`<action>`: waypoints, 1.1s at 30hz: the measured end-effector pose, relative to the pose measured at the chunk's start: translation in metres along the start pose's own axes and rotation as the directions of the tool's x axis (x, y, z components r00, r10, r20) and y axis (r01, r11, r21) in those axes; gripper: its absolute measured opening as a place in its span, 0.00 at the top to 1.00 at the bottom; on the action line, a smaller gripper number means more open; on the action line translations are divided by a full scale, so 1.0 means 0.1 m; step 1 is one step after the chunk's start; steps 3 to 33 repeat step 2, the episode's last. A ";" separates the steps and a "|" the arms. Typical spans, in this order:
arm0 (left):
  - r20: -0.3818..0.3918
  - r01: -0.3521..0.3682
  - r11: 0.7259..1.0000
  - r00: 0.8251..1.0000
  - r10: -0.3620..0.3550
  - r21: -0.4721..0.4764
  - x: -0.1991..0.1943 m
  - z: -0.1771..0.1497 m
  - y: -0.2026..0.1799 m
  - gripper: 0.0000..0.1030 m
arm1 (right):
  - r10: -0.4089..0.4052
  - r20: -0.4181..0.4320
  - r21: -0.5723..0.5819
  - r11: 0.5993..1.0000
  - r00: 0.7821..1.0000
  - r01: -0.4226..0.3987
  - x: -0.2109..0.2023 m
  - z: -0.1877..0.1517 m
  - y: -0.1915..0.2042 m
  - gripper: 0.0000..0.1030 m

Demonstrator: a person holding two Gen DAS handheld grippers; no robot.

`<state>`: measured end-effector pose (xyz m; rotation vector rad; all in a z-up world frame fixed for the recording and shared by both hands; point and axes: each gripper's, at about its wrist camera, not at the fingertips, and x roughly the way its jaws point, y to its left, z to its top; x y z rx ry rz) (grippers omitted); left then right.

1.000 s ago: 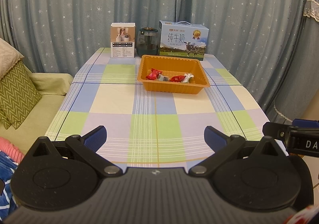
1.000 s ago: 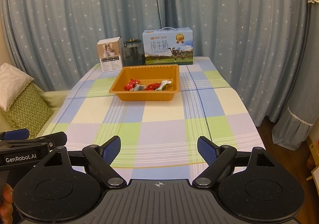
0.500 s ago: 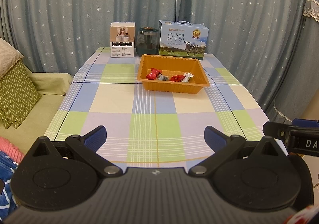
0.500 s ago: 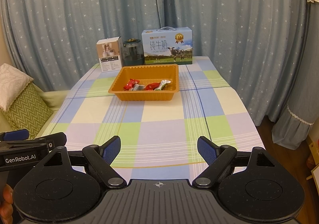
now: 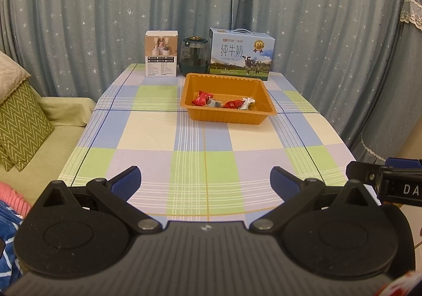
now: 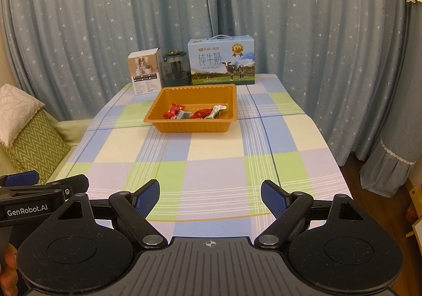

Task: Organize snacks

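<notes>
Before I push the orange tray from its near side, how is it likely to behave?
The orange tray looks like thin ribbed plastic, so probably light; it may slide easily on the tablecloth. Its walls could flex under the tongs. The wrapped snacks lie loose inside and would likely shift.

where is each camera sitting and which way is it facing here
Left wrist view: sits on the left claw, looking forward and down the checked table at the orange tray; its own open blue-padded fingers show, and the right claw's side at the right edge.
Right wrist view: sits on the right claw, facing the same way from further right; its open fingers show, plus the left claw's side and a fingertip at lower left.
Both share the tray of snacks, milk box and starry curtain.
</notes>
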<state>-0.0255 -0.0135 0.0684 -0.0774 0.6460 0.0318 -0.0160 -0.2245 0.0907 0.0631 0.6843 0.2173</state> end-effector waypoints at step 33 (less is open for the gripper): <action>0.002 0.001 1.000 1.000 -0.001 -0.003 0.00 0.00 0.00 0.00 | 0.001 0.000 -0.001 1.000 1.000 -0.001 0.00 -0.01 0.01 0.19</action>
